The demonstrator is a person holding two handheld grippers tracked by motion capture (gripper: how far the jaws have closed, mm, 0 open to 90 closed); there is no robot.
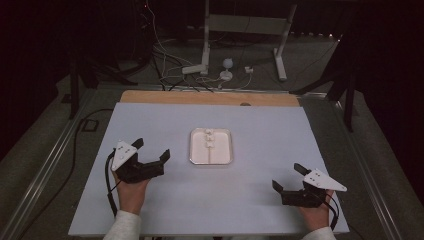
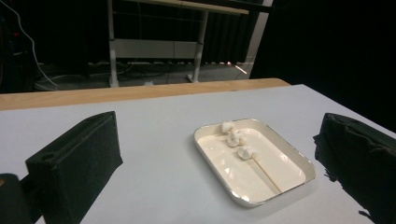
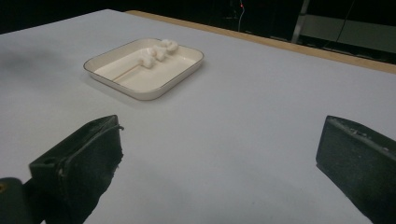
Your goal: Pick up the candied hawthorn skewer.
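Left gripper point(image 1: 151, 148) and right gripper point(image 1: 288, 176) jaws spread, empty, tray point(image 1: 194, 150) between them, skewer point(image 2: 266, 173) with white pieces plain in left gripper view, blurred from high view

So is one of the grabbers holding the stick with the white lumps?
No, the skewer with the white pieces lies in the tray, and both grippers are open and apart from it.

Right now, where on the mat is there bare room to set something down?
Bare mat lies between the tray and the right gripper, and from the tray to the far wooden edge. Tightest is the strip between the left gripper and the tray.
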